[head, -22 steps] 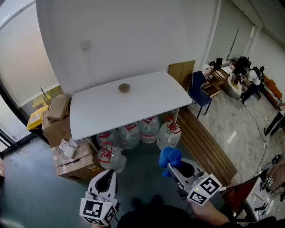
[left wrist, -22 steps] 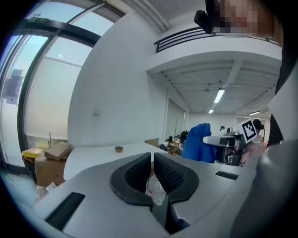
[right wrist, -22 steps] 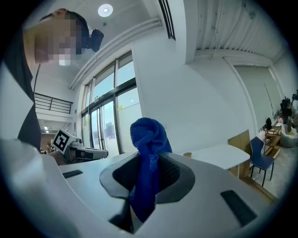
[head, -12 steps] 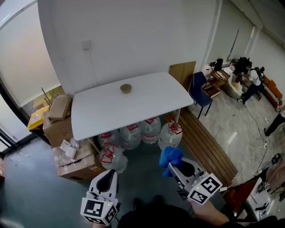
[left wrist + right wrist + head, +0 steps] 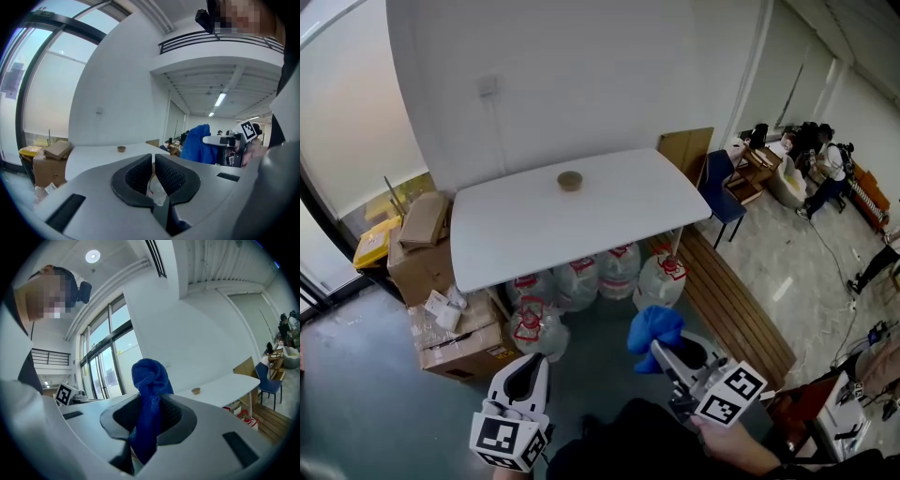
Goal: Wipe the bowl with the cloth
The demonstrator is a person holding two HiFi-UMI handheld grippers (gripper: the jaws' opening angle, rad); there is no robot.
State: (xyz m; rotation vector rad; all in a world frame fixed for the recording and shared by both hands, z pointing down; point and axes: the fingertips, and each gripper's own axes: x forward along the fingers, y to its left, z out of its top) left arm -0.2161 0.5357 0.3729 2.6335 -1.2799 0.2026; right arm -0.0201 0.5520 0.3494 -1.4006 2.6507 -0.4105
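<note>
**Far table (image 5: 581,230), lone bowl (image 5: 570,180) — cloth (image 5: 651,328) gripped**

Across the floor the white table carries only the small brown bowl, near its far edge. My right gripper (image 5: 662,351) is clamped on the blue cloth, which bunches softly above the jaws — light, limp stuff that should mould to the bowl. My left gripper (image 5: 532,362) is closed on nothing. I judge the bowl light and skid-prone; I'd pinch its rim to steady it.

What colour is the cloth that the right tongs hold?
Blue. The cloth shows best in the right gripper view, clamped in the right tongs.
</note>
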